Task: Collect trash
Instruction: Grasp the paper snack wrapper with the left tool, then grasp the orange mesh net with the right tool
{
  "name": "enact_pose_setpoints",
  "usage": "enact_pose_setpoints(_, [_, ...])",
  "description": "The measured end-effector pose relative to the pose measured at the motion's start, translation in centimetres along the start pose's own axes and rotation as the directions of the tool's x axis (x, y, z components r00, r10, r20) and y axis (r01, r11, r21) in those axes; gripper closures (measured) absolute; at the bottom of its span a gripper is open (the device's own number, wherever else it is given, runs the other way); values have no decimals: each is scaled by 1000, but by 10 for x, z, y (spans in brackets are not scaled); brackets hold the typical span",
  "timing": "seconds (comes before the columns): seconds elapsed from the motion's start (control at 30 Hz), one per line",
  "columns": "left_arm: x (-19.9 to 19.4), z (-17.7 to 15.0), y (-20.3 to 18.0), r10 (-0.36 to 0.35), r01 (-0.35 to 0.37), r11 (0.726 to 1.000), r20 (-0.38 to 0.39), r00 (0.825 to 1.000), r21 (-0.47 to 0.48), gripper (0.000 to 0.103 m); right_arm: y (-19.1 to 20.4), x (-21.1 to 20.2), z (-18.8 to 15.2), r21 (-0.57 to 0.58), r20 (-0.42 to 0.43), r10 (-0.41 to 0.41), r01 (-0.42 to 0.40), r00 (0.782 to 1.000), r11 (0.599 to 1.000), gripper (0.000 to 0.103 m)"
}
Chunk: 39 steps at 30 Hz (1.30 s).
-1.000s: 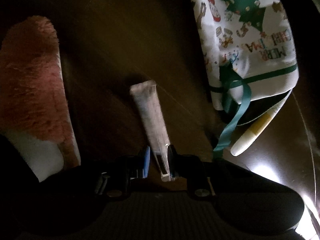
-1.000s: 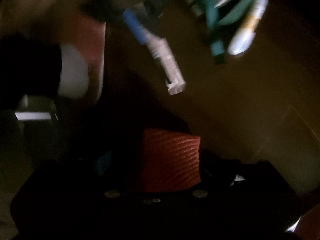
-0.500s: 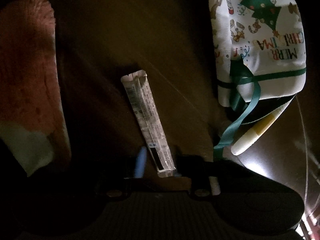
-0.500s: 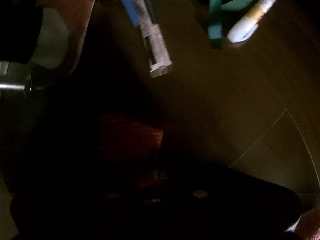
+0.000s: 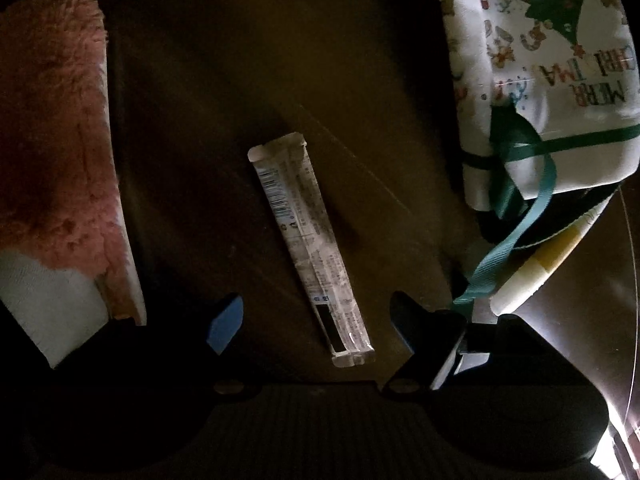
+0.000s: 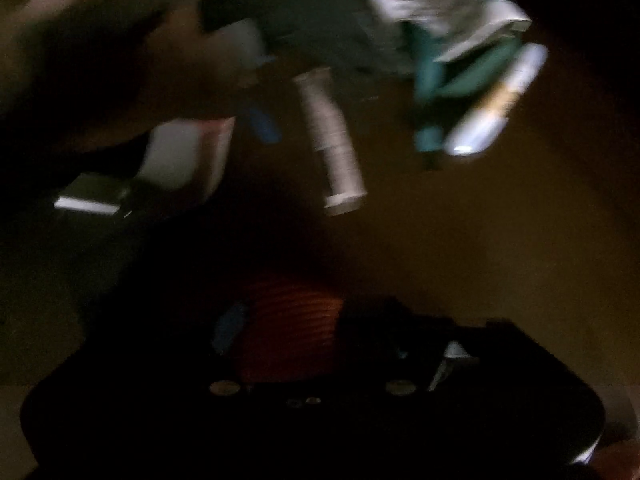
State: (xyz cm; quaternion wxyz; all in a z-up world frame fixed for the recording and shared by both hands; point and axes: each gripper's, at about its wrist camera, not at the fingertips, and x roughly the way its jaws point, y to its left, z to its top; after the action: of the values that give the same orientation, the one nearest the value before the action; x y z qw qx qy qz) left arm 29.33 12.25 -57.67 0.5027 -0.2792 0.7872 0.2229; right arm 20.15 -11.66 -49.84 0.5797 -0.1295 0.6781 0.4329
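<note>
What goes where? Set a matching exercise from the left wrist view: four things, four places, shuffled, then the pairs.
Things:
1. stick wrapper
2. fluffy pink slipper
3. Christmas pouch
4. white and yellow tube

Places:
A. upper right
B. left edge
C. between the open tongs of the left gripper
D. lower right, below the pouch, beside its green ribbon

Pairs: 1-C, 2-B, 3-A, 4-D
</note>
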Motion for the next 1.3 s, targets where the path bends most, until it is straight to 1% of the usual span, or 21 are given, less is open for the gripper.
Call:
enact_pose_setpoints(0.03, [-1, 1, 1, 3, -3, 1000, 0, 1000, -2, 23, 2, 6, -2, -2, 0, -3, 3, 1000, 1000, 12])
enact_pose_setpoints(0.17, [9, -2, 0, 10, -10, 1000, -4, 1000, -6, 23, 16, 31, -5, 40, -10, -37, 37, 999, 999, 11])
enact_pose_setpoints(0.23, [12, -4, -2, 11, -11, 1000, -6, 1000, -7, 23, 27, 42, -8, 13, -13, -67, 67, 998, 998, 9])
enact_pose_setpoints(0.3, [14, -6, -3, 18, -18, 1000, -6, 1000, -5, 23, 33, 48, -13, -7, -17, -117, 117, 993, 993, 4])
enact_pose_setpoints(0.37, [19, -11, -8, 24, -24, 1000, -9, 1000, -8, 23, 33, 57, -17, 5, -41, -138, 139, 990, 990, 4])
enact_pose_setpoints(0.43, [25, -15, -9, 17, -18, 1000, -17, 1000, -20, 21, 36, 63, -18, -7, -59, -164, 163, 985, 987, 4])
enact_pose_setpoints(0.5, [28, -15, -8, 2, -3, 999, -20, 1000, -38, 21, 37, 72, -19, -31, -70, -171, 169, 983, 985, 6])
enact_pose_setpoints(0.57, [31, -14, -7, -13, 12, 998, -26, 1000, -55, 21, 37, 75, -19, -27, -73, -153, 151, 986, 988, 7])
enact_pose_setpoints(0.6, [31, -15, -7, -22, 20, 998, -26, 999, -60, 22, 37, 75, -19, -28, -76, -149, 147, 986, 989, 11])
enact_pose_setpoints(0.63, [31, -15, -7, -26, 25, 998, -21, 999, -59, 26, 37, 77, -18, -34, -80, -160, 158, 984, 987, 18])
enact_pose_setpoints(0.67, [30, -16, -7, -34, 33, 998, -19, 999, -56, 30, 36, 78, -17, -42, -82, -166, 163, 983, 986, 21])
enact_pose_setpoints(0.7, [29, -16, -8, -49, 48, 997, -18, 999, -53, 41, 34, 78, -16, -50, -84, -170, 167, 982, 985, 26])
enact_pose_setpoints(0.73, [27, -15, -11, -66, 65, 997, -21, 998, -47, 54, 33, 78, -14, -54, -83, -182, 178, 980, 983, 33])
enact_pose_setpoints(0.77, [25, -14, -14, -76, 75, 997, -23, 997, -36, 60, 30, 77, -13, -46, -81, -189, 186, 979, 981, 38])
enact_pose_setpoints(0.8, [23, -14, -18, -71, 71, 997, -16, 997, -19, 71, 26, 77, -12, -34, -85, -190, 187, 978, 982, 50])
enact_pose_setpoints(0.83, [20, -14, -23, -57, 57, 998, -2, 998, 5, 72, 21, 77, -10, -24, -98, -197, 195, 976, 980, 62])
enact_pose_setpoints(0.9, [16, -14, -30, -34, 33, 998, 23, 999, 51, 73, 13, 76, -8, -18, -105, -223, 222, 969, 975, 76])
enact_pose_setpoints(0.93, [15, -13, -31, -29, 27, 998, 33, 999, 58, 74, 8, 73, -7, -10, -97, -235, 235, 967, 972, 82])
enact_pose_setpoints(1.03, [9, -12, -32, -6, 3, 998, 57, 998, 55, 75, -15, 57, 0, 56, -62, -269, 273, 961, 961, 89])
enact_pose_setpoints(1.17, [-2, -12, -38, 11, -17, 997, 82, 997, 80, 76, -43, 26, 13, 157, -5, -317, 314, 948, 936, 91])
enact_pose_setpoints(1.3, [-18, -19, -49, 19, -31, 993, 109, 994, 111, 78, -54, -6, 22, 206, 50, -352, 335, 935, 920, 92])
